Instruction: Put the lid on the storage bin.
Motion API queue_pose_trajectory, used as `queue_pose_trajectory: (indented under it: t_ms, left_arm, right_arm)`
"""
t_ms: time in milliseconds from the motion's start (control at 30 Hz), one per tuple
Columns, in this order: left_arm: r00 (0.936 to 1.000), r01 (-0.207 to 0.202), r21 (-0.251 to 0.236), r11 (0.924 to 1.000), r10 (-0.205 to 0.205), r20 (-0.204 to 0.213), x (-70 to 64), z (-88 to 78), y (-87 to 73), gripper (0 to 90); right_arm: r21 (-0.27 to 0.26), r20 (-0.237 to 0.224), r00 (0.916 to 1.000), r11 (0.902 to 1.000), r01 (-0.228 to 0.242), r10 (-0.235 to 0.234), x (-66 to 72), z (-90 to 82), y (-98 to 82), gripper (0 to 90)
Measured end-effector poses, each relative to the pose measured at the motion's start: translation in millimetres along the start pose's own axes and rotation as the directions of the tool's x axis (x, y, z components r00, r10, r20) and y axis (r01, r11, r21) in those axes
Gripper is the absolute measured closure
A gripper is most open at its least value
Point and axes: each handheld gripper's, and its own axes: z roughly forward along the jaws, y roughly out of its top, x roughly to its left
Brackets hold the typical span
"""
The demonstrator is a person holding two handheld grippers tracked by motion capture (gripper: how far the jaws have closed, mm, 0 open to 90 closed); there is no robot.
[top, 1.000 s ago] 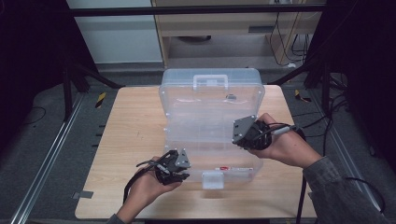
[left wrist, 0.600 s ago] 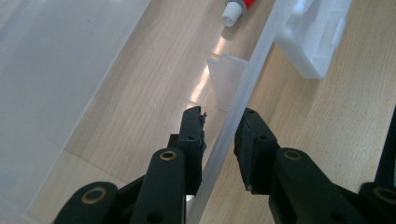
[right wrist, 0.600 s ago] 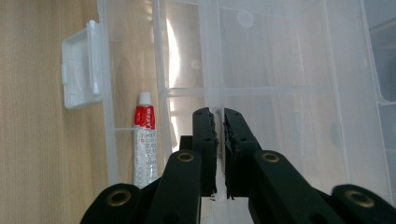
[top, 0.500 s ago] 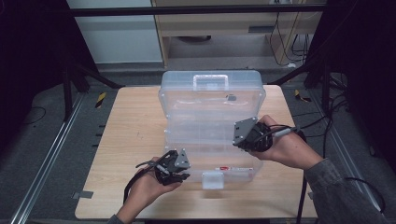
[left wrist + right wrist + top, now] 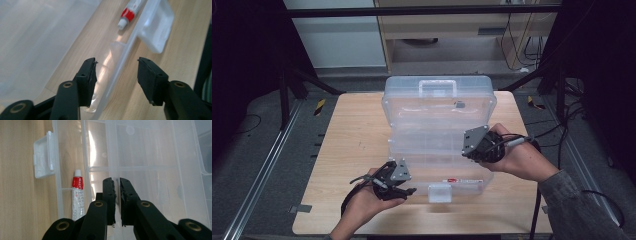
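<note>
A clear plastic organizer box (image 5: 412,115) lies open on the wooden table, its handled lid tipped back. A red and white tube (image 5: 457,180) (image 5: 130,11) (image 5: 77,195) lies in a front compartment next to the white latch (image 5: 439,192) (image 5: 157,27) (image 5: 43,157). My left gripper (image 5: 409,191) (image 5: 116,72) is open, and its jaws straddle the box's front wall (image 5: 120,67) near the left corner. My right gripper (image 5: 468,149) (image 5: 116,182) reaches in from the box's right side. Its jaws are shut on a thin clear divider wall (image 5: 117,150).
The box takes up the table's middle and back. Bare wood (image 5: 347,135) lies to its left, and a narrower strip (image 5: 512,200) at the front right. Cables trail from both grippers. Black frame legs (image 5: 287,95) and floor cables surround the table.
My right gripper has shifted slightly toward the near side of the box, still closed. The left gripper and the box have stayed put.
</note>
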Motion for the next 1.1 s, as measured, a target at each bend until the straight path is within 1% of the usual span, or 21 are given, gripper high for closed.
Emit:
queue_pose_trajectory:
  t_ms: [67,100,167,333,400,433,467,500,533,567,600,667,700,733,800,867,933,967,1033,1067,1100]
  left_arm:
    - [0.9999,0.011,-0.041,0.9991,-0.011,0.008,-1.0,-8.3,0.4,47.4]
    - [0.9997,0.02,-0.075,0.997,-0.02,0.012,-0.8,-14.3,0.9,46.8]
    - [0.9992,0.034,-0.103,0.9941,-0.031,0.027,0.0,-19.6,1.3,44.3]
    - [0.9955,0.084,-0.183,0.9795,-0.074,0.058,8.4,-40.6,3.9,38.2]
    - [0.9931,0.112,-0.224,0.9682,-0.101,0.06,13.5,-49.9,4.8,37.4]
    - [0.9916,0.125,-0.246,0.9612,-0.113,0.063,17.0,-55.8,5.0,39.1]
    - [0.9929,0.116,-0.279,0.9531,-0.104,0.058,21.2,-59.5,6.0,41.1]
    - [0.9913,0.13,-0.287,0.9489,-0.118,0.058,22.9,-64.8,6.0,43.9]
    - [0.991,0.133,-0.296,0.9458,-0.122,0.056,24.6,-68.5,6.3,50.3]
    - [0.9908,0.134,-0.319,0.9382,-0.119,0.064,27.1,-72.2,7.4,50.3]
    - [0.9893,0.145,-0.306,0.9409,-0.142,0.031,30.3,-78.7,7.9,53.7]
    - [0.9876,0.147,-0.291,0.9454,-0.157,-0.009,38.3,-85.8,10.5,60.4]
    - [0.9866,0.148,-0.278,0.949,-0.162,-0.024,44.2,-89.0,13.0,63.3]
    - [0.9854,0.152,-0.268,0.9513,-0.167,-0.034,47.8,-90.8,14.7,70.1]
    - [0.9831,0.158,-0.247,0.9562,-0.176,-0.052,57.3,-94.2,19.0,74.8]
    - [0.9808,0.171,-0.242,0.9551,-0.188,-0.05,69.4,-97.1,24.1,81.8]
    - [0.9767,0.183,-0.233,0.9552,-0.203,-0.068,83.4,-99.1,30.1,88.3]
    - [0.9725,0.2,-0.236,0.9509,-0.222,-0.071,91.0,-99.7,32.9,89.4]
    - [0.968,0.223,-0.235,0.9461,-0.243,-0.061,101.2,-99.7,36.7,89.7]
    - [0.9633,0.239,-0.237,0.9417,-0.261,-0.064,107.1,-99.2,39.0,89.7]
    - [0.9616,0.247,-0.234,0.9404,-0.267,-0.061,110.5,-98.9,40.3,89.7]
  right_arm:
    - [-0.002,0.0,1.0,1.0,-0.003,0.003,0.3,0.1,-0.1,83.9]
    - [-0.002,0.0,1.0,1.0,-0.003,0.003,0.3,0.1,-0.2,83.8]
    - [-0.001,0.001,1.0,1.0,-0.003,0.003,0.6,0.1,-0.3,83.7]
    - [-0.002,0.001,1.0,1.0,-0.005,0.005,1.4,0.4,-0.6,83.5]
    - [-0.002,0.0,1.0,1.0,-0.004,0.004,1.2,0.4,-0.5,83.4]
    - [-0.002,-0.001,1.0,1.0,-0.005,0.005,1.4,0.6,-0.5,83.4]
    - [0.0,0.001,1.0,1.0,-0.004,0.004,1.6,0.5,-0.4,83.2]
    - [0.001,0.001,1.0,1.0,-0.005,0.005,1.7,0.6,-0.4,83.1]
    - [0.004,0.002,1.0,1.0,-0.003,0.003,1.7,0.4,-0.3,82.9]
    - [0.004,0.002,1.0,1.0,-0.003,0.003,1.7,0.4,-0.3,82.9]
    - [0.003,0.001,1.0,1.0,-0.004,0.004,1.7,0.6,-0.2,82.8]
    - [0.004,0.0,1.0,1.0,-0.004,0.004,1.6,0.8,0.0,82.6]
    - [0.005,0.0,1.0,1.0,-0.003,0.003,1.6,0.8,0.3,82.4]
    - [0.004,-0.001,1.0,1.0,-0.003,0.003,1.6,0.9,0.4,82.2]
    - [0.008,0.002,1.0,1.0,-0.002,0.002,1.8,0.8,0.6,81.9]
    - [0.008,0.001,1.0,1.0,-0.001,0.001,2.0,0.9,0.7,81.7]
    - [0.008,0.001,1.0,1.0,-0.002,0.002,2.0,0.9,0.7,81.6]
    - [0.005,-0.001,1.0,1.0,-0.004,0.004,1.9,1.0,0.7,81.5]
    - [0.005,0.0,1.0,1.0,-0.005,0.005,1.8,1.1,0.6,81.4]
    - [0.004,0.001,1.0,1.0,-0.005,0.005,1.9,1.1,0.5,81.2]
    - [0.004,0.0,1.0,1.0,-0.003,0.003,1.9,1.0,0.3,81.0]
